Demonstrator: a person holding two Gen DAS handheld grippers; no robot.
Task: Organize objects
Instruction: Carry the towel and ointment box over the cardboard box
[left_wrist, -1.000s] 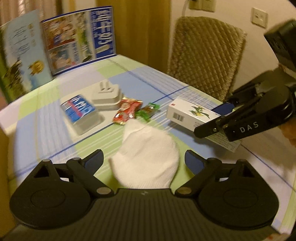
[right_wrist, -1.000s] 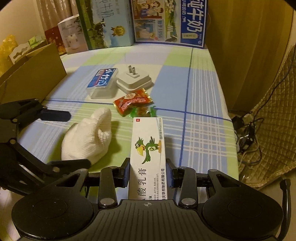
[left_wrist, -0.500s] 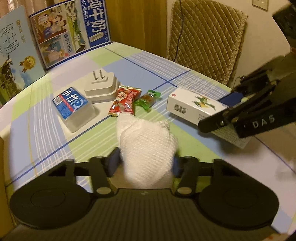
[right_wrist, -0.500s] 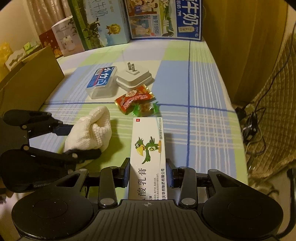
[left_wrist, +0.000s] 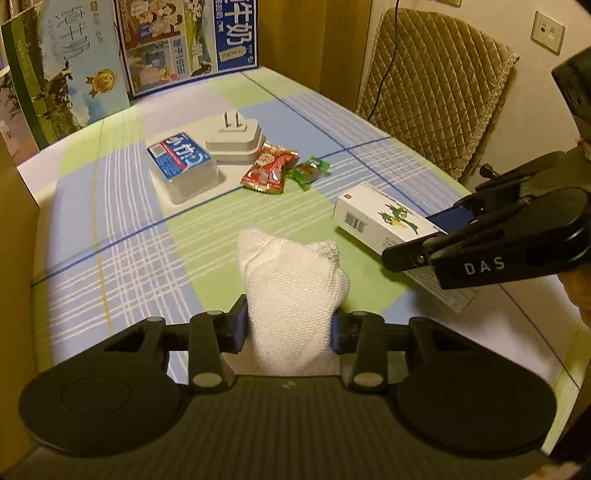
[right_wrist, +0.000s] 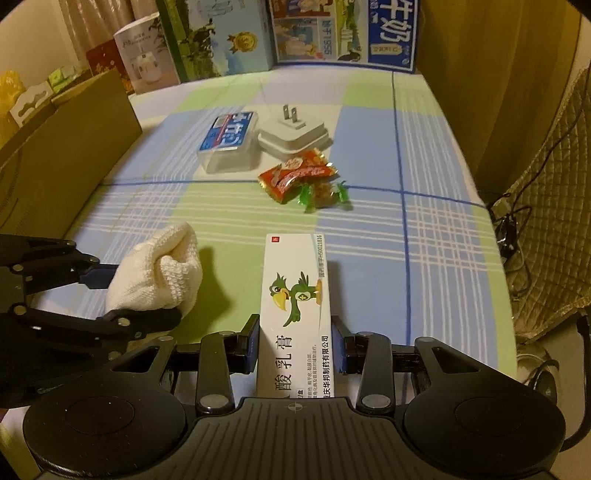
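Observation:
My left gripper (left_wrist: 290, 326) is shut on a white knitted sock (left_wrist: 291, 288), held just above the checked tablecloth; the sock also shows in the right wrist view (right_wrist: 159, 273). My right gripper (right_wrist: 295, 347) is shut on a white medicine box with a green parrot (right_wrist: 295, 306), which shows at the right of the left wrist view (left_wrist: 384, 221). Farther back lie a clear box with a blue label (left_wrist: 181, 166), a white plug adapter (left_wrist: 234, 140), a red snack packet (left_wrist: 267, 170) and a green-wrapped candy (left_wrist: 308, 171).
A brown cardboard box (right_wrist: 55, 155) stands along the table's left edge. Milk cartons (right_wrist: 343, 33) and other boxes line the far edge. A quilted chair (left_wrist: 436, 85) stands beyond the table's right side, with cables on the floor (right_wrist: 513, 225).
My left gripper has closed on the white sock, which was lying between open fingers, and lifted it slightly. My right gripper keeps holding the medicine box.

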